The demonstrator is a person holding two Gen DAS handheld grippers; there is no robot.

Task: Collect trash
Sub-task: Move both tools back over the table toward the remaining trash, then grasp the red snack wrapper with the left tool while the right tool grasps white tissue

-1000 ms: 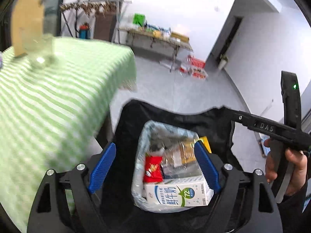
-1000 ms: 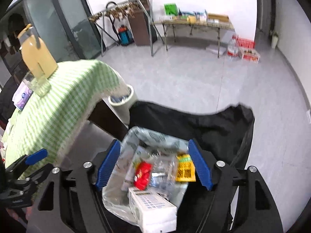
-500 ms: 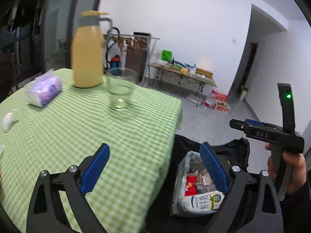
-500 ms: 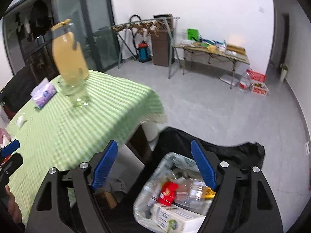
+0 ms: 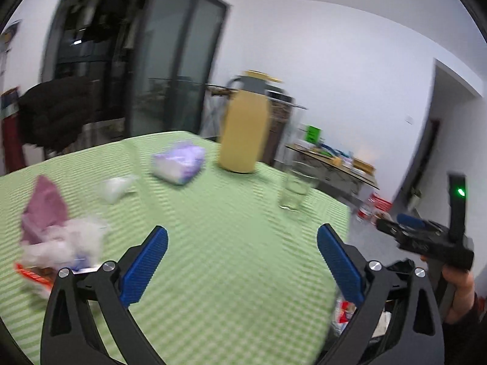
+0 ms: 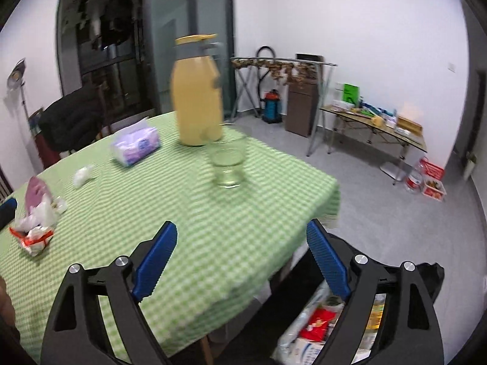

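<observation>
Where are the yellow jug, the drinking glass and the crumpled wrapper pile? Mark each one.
yellow jug (image 6: 197, 109): right wrist view, middle of its body.
drinking glass (image 6: 228, 167): right wrist view, its clear side wall.
crumpled wrapper pile (image 6: 35, 228): right wrist view, white and red wrappers.

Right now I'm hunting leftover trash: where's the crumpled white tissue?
In the right wrist view the crumpled white tissue lies on the green checked table's left side, between the purple tissue pack and the wrapper pile.
</observation>
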